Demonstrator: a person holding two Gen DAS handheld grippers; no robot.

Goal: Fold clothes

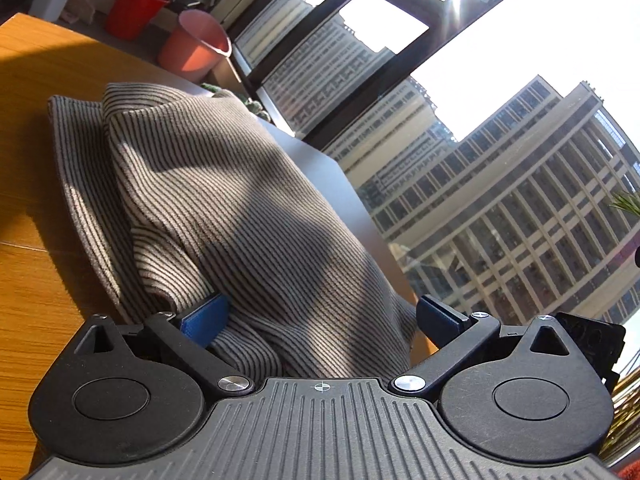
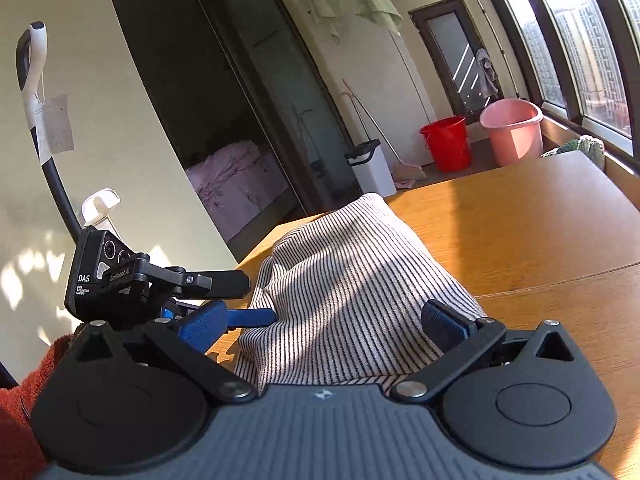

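A striped beige-and-dark knit garment (image 1: pixel 240 200) lies bunched in loose folds on the wooden table (image 1: pixel 36 128). My left gripper (image 1: pixel 320 320) is open, its blue pads (image 1: pixel 204 322) spread wide, and a fold of the cloth rises between them. In the right wrist view the same garment (image 2: pixel 352 280) forms a hump near the table's corner. My right gripper (image 2: pixel 324 320) is also open, with the garment's near edge lying between its fingers. The left gripper (image 2: pixel 240 300) shows from the side at the left, one blue finger against the garment's edge.
A red bucket (image 2: pixel 446 144) and a pink bucket (image 2: pixel 514 130) stand on the floor beyond the table (image 2: pixel 520 216). A white bin (image 2: pixel 372 168) and a broom lean by the wall. Large windows (image 1: pixel 500 92) run along one side. An orange towel (image 2: pixel 24 408) sits at lower left.
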